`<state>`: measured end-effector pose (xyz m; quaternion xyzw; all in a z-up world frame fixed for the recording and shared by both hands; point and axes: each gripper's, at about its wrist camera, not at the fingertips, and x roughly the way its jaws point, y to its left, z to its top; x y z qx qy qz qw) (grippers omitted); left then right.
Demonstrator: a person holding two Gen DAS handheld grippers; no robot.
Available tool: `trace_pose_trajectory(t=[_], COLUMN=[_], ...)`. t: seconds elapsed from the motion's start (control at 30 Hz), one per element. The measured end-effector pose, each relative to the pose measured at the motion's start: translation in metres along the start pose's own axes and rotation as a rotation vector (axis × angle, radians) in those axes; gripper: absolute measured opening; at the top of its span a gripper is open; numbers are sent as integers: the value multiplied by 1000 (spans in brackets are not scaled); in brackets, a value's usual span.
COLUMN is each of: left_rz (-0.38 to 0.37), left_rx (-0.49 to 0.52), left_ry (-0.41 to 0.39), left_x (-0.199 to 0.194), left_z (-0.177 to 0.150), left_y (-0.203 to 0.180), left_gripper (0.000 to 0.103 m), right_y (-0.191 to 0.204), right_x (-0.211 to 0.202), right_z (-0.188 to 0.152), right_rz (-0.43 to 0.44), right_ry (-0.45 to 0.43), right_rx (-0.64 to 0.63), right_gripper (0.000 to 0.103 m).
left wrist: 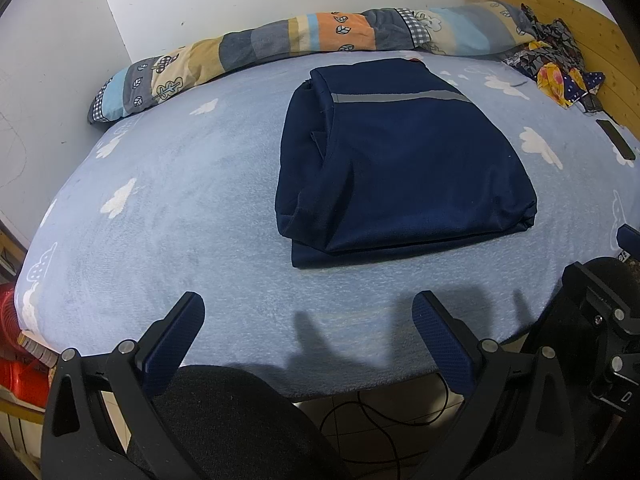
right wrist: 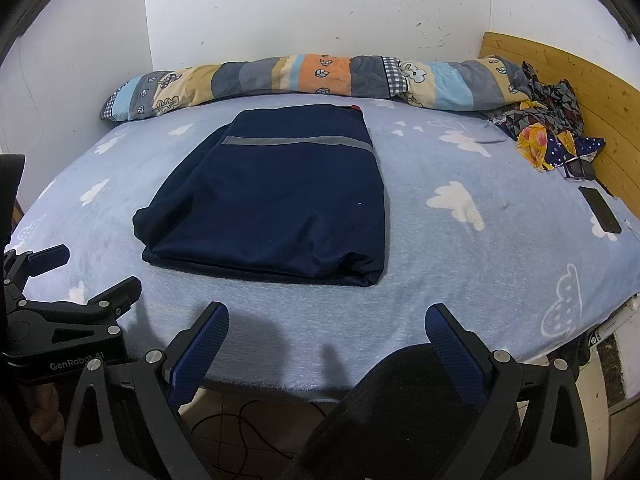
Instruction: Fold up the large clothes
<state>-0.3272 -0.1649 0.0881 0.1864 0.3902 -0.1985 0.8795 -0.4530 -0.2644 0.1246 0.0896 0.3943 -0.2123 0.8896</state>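
Note:
A dark navy garment [left wrist: 404,160] [right wrist: 276,200] with a grey reflective stripe lies folded into a thick rectangle on the light blue bed sheet [left wrist: 180,184] [right wrist: 460,264]. A bit of red shows at its far edge. My left gripper [left wrist: 308,308] hovers open over the near edge of the bed, well short of the garment, with nothing between its blue pads. My right gripper [right wrist: 328,316] is likewise open and empty at the near edge. In the right wrist view the left gripper [right wrist: 86,272] also appears at the far left.
A rolled patchwork quilt [left wrist: 312,36] [right wrist: 304,76] lies along the wall. Crumpled colourful clothes [left wrist: 560,64] [right wrist: 548,132] and a black phone [left wrist: 616,140] [right wrist: 600,210] sit by the wooden headboard [left wrist: 580,20] [right wrist: 560,76]. Cables [left wrist: 380,412] lie on the floor below; a red object [left wrist: 12,344] is at lower left.

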Motion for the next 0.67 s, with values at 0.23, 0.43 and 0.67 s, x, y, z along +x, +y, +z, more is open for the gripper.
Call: trace_pose_trajectory(t=[0.23,0.43,0.67], left_rz=[1,6,44], left_rx=[2,2,-4], left_ry=[-2,-1,-41], left_x=[0,0,-7], left_z=[0,0,-1], left_y=[-1,-2,4], left_gripper=[103,103,103], right_y=[0,-1,-3], right_x=[0,1,-2], right_z=[0,0,0], right_rz=[0,2,9], right_ry=[0,-3,-12], right_rx=[-1,-3,-3], right_gripper=[100,100,99])
